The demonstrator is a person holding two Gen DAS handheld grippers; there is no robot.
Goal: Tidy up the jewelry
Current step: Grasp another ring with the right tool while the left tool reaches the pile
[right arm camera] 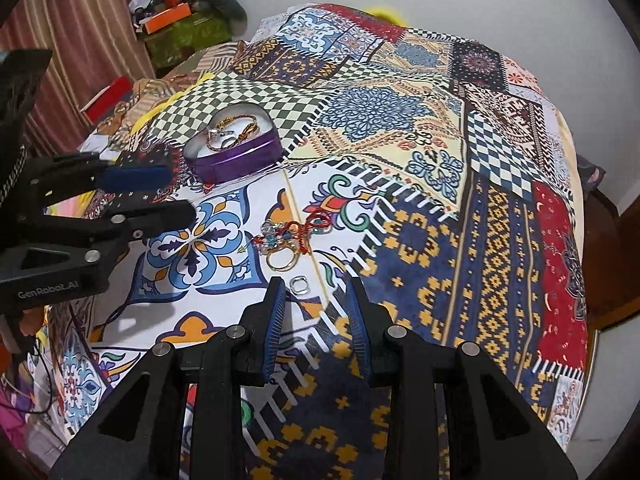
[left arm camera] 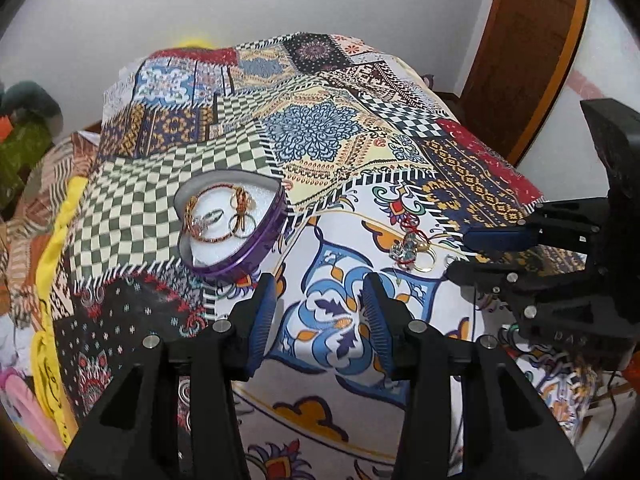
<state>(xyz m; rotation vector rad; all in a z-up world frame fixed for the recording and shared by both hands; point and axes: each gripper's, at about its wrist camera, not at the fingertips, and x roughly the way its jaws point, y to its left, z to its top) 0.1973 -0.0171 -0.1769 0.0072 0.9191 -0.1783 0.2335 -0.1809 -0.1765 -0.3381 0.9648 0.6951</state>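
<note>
A purple heart-shaped tin (left arm camera: 236, 240) (right arm camera: 240, 156) lies open on the patterned bedspread, holding bangles, rings and a silver piece on white padding. A loose heap of jewelry (left arm camera: 412, 246) (right arm camera: 292, 240), with red thread, beads and gold rings, lies on the cloth right of the tin. A small silver ring (right arm camera: 301, 284) lies just ahead of my right gripper (right arm camera: 316, 284), which is open and empty. My left gripper (left arm camera: 318, 284) is open and empty, hovering between tin and heap. The right gripper shows in the left wrist view (left arm camera: 464, 252); the left gripper shows in the right wrist view (right arm camera: 180, 192).
The bedspread (left arm camera: 340, 140) covers a raised surface that drops off at its edges. Boxes and clutter (right arm camera: 176, 20) stand at the far left by a striped curtain. A wooden door (left arm camera: 520, 60) is at the right. A white wall is behind.
</note>
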